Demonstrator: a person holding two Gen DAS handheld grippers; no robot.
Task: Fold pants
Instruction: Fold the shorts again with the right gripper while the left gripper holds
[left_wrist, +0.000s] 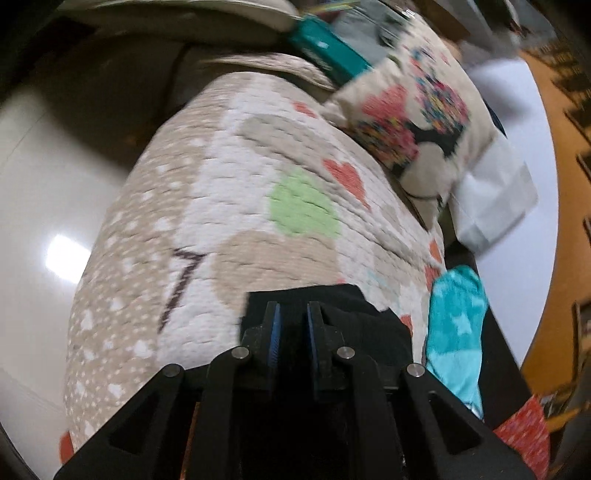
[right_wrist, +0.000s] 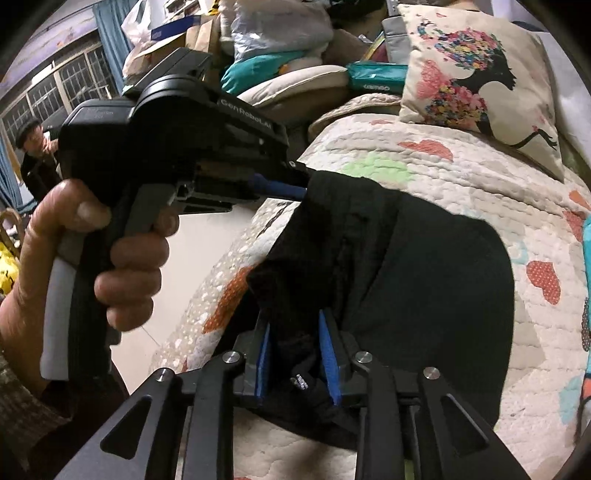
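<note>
On the quilt (right_wrist: 443, 177) lie the black pants (right_wrist: 424, 266), a soft dark heap spread across its near half. The right gripper (right_wrist: 295, 354) has its blue-padded jaws a little apart with a bunched fold of the pants between them, clenched on the cloth. The left gripper (right_wrist: 295, 184) reaches in from the left in the right wrist view, its tips at the far corner of the pants; in its own view (left_wrist: 293, 332) the blue pads stand narrowly apart over a black edge of cloth, and whether they pinch it I cannot tell. A bare hand (right_wrist: 110, 258) wraps the left gripper's handle, fingers curled round the trigger, the tool held level. The quilt is puffy and stitched, cream and beige with red hearts and a green patch. At its far right a cushion (right_wrist: 476, 74) printed with a floral silhouette leans; a teal sock (left_wrist: 456, 332) with white stars lies on the right.
</note>
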